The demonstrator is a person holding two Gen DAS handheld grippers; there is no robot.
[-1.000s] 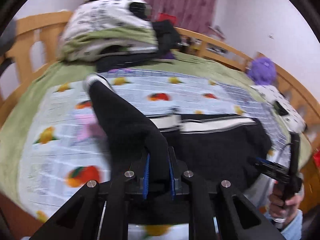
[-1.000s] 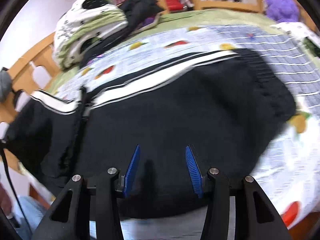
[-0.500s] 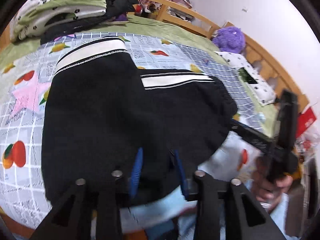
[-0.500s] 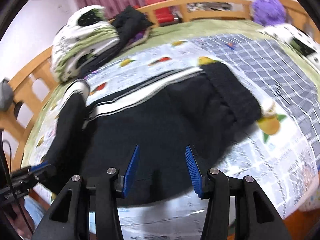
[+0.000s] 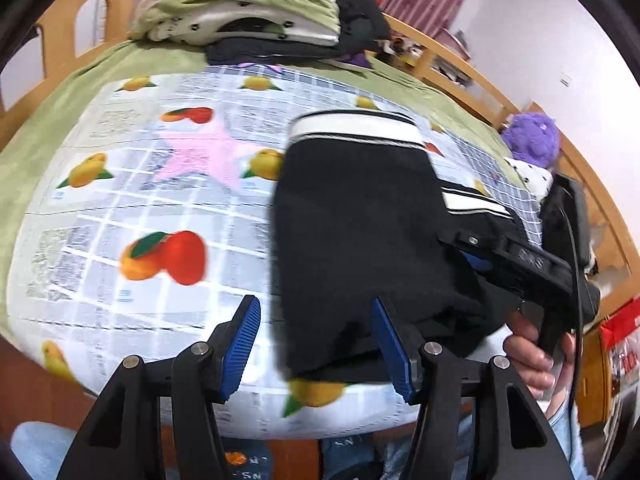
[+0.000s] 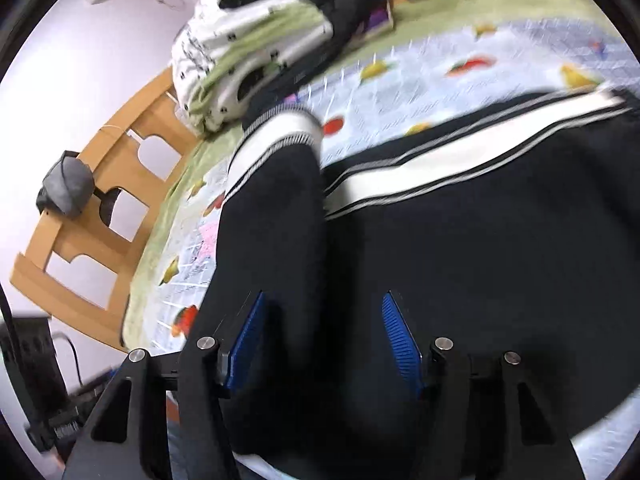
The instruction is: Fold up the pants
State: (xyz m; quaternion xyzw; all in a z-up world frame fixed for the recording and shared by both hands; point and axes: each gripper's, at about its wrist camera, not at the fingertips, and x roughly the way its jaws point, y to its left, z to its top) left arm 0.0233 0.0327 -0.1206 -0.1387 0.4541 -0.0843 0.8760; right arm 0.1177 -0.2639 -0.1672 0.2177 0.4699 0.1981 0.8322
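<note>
The black pants [image 5: 360, 232] with a white stripe lie folded on the fruit-print sheet [image 5: 160, 184], the legs laid over the upper part, white cuff [image 5: 356, 128] at the far end. My left gripper [image 5: 316, 340] is open and empty at the near edge of the fold. My right gripper [image 6: 320, 340] is open and empty just above the black fabric [image 6: 460, 260]; it also shows at the right of the left wrist view [image 5: 520, 264], low over the pants.
A pile of bedding and dark clothes [image 5: 248, 12] sits at the head of the bed. A wooden bed rail [image 6: 100, 220] runs around it. A purple plush toy [image 5: 532, 140] lies at the far right.
My left gripper let go of the pant leg, which now lies folded over the rest, and opened wide. My right gripper moved in low over the fabric.
</note>
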